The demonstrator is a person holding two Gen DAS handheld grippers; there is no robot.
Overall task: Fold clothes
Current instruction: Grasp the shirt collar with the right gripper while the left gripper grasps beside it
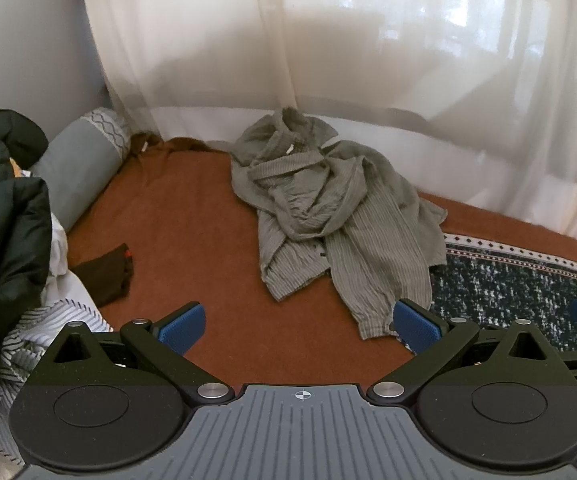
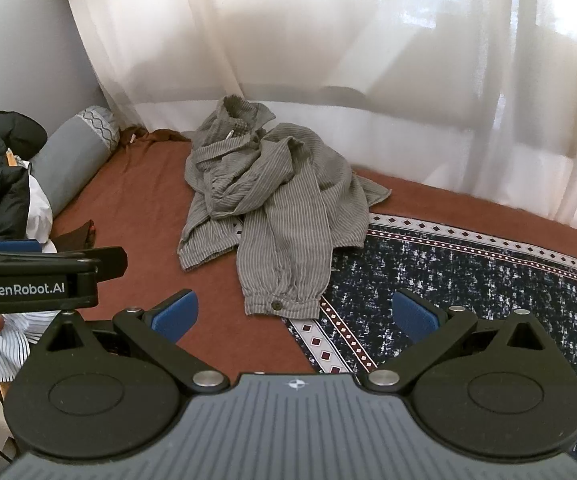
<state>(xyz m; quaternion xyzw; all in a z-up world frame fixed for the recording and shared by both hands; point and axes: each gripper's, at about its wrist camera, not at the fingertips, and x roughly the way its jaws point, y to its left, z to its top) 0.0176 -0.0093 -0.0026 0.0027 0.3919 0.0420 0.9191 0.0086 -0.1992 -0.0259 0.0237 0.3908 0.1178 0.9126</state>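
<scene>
Striped shirt (image 2: pixel 264 196) lies crumpled on the bed (image 2: pixel 136 196)
Both grippers – left (image 1: pixel 298 326), right (image 2: pixel 294 316) – gape wide, holding nothing; flatten it before folding.

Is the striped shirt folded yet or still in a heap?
Still in a heap. The shirt lies crumpled on the rust bedspread, sleeves twisted over the body, one buttoned cuff trailing toward the grippers.

A grey shirt (image 2: pixel 264 200) finely striped in white is seen on a rust-brown bed sheet (image 2: pixel 140 200), beside a navy, white-speckled blanket (image 2: pixel 468 280) bordered with diamonds.
</scene>
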